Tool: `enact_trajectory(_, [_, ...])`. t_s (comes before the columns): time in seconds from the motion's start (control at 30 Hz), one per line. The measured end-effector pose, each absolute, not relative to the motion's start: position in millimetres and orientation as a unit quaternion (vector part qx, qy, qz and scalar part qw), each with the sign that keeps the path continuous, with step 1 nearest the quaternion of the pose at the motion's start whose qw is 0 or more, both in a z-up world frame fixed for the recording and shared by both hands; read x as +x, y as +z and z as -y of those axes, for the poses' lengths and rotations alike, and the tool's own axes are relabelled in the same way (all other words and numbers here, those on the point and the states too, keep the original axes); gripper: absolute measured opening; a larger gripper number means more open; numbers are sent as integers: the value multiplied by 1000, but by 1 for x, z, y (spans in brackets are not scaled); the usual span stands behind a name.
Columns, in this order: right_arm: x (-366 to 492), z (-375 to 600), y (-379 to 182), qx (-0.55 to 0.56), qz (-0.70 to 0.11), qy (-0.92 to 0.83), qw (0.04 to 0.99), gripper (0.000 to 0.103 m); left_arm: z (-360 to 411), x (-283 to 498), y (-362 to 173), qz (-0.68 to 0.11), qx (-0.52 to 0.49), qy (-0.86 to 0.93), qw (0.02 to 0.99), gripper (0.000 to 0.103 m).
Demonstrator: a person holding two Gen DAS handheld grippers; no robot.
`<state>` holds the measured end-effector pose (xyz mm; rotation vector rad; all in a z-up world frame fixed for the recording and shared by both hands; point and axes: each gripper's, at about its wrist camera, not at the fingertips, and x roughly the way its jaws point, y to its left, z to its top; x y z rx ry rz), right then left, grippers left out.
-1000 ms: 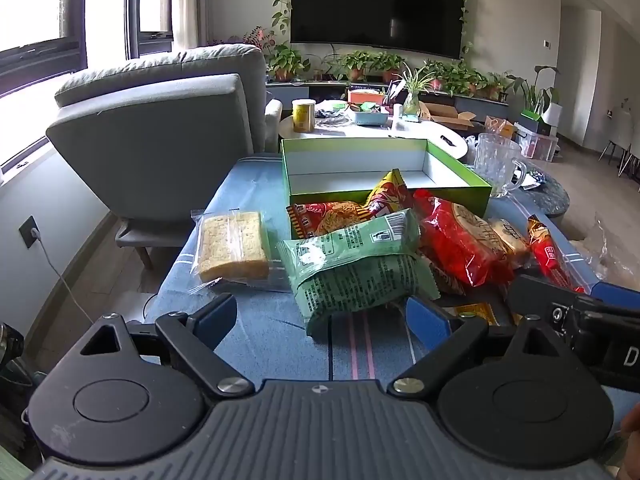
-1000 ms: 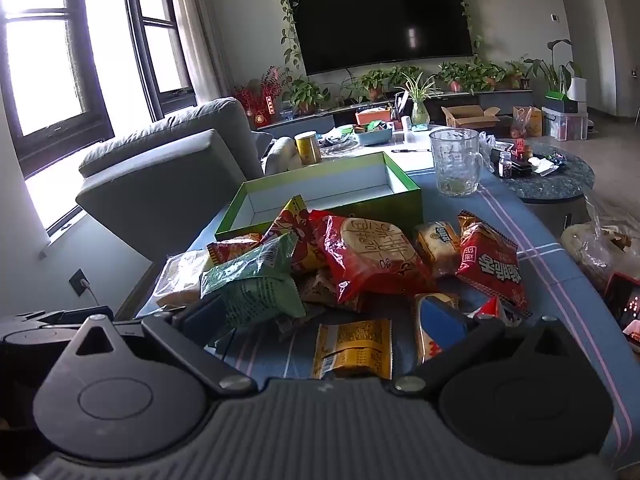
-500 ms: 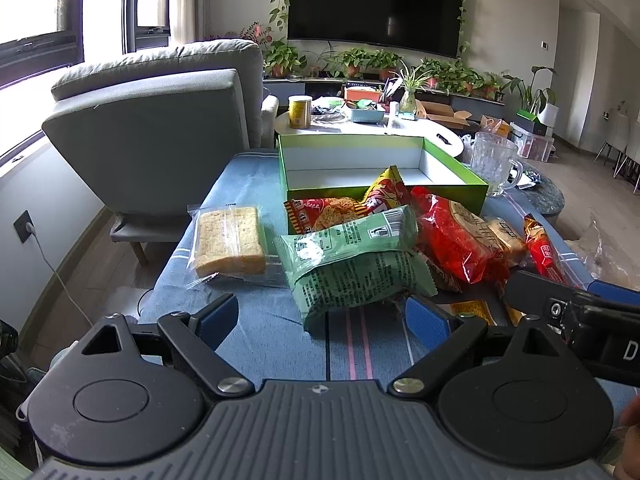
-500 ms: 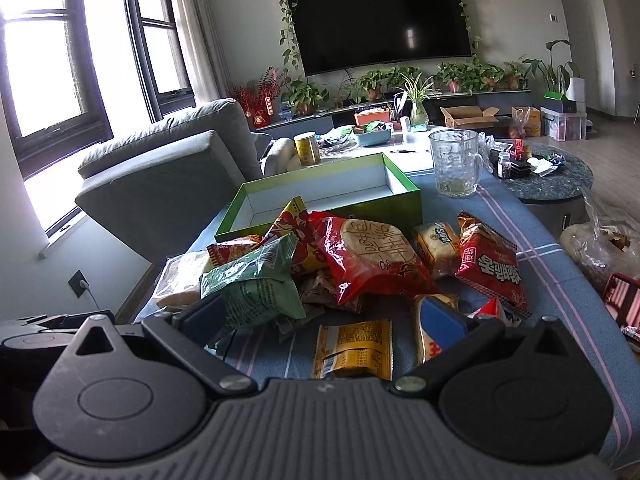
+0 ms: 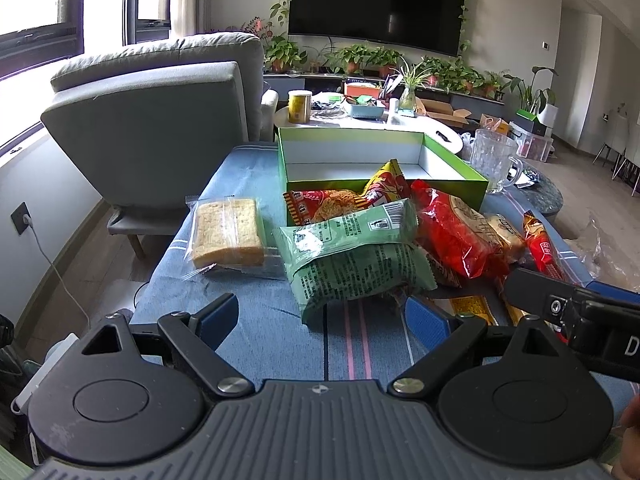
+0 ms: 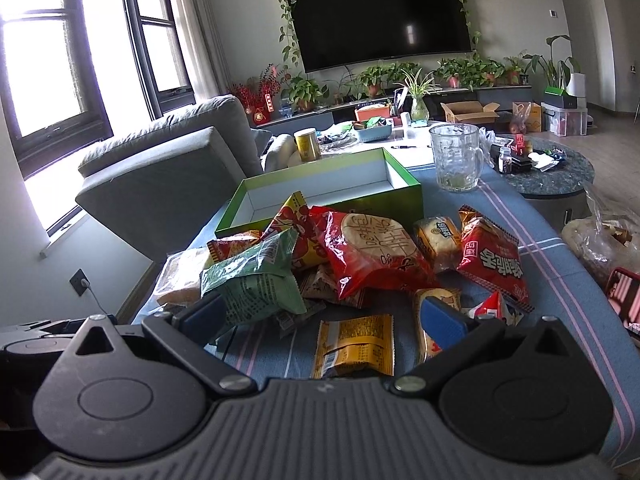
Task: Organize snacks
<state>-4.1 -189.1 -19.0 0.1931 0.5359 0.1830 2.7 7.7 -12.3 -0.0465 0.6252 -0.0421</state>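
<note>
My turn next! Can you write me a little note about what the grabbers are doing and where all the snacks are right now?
Left gripper: open, holding nothing, hovering just short of the green snack bag.
Right gripper: open, holding nothing, above the yellow packet.
Green box: at the far side of the blue tablecloth, nothing visible inside it.
Snacks: piled in front of the box; wrapped toast slice lies apart on the left.
Done: nothing packed yet.
Left: move every snack into the box.

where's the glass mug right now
The glass mug stands upright on the blue cloth at the far right of the table, just beyond the green box corner; in the left wrist view it sits right of the box.
</note>
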Motion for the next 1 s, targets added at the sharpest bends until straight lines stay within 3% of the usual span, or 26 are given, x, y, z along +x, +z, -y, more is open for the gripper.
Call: enact_trajectory(1.0, [-2, 186, -23, 94, -270, 93, 954, 85, -12, 5, -19, -317, -27, -11, 948, 90])
